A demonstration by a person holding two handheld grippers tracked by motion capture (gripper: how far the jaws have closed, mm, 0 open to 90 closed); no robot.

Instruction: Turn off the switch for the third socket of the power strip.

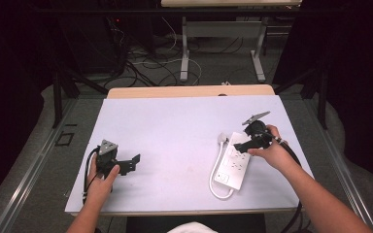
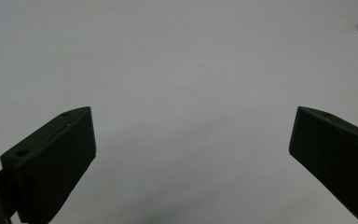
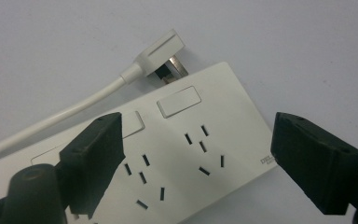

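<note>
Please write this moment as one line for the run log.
right tool: open, over power strip | left tool: open, nothing between | plug: beside strip end

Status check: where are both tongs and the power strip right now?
Left tongs open over bare mat. Right tongs open above power strip, not gripping. Plug beside the strip's end. Nothing in the way.
</note>
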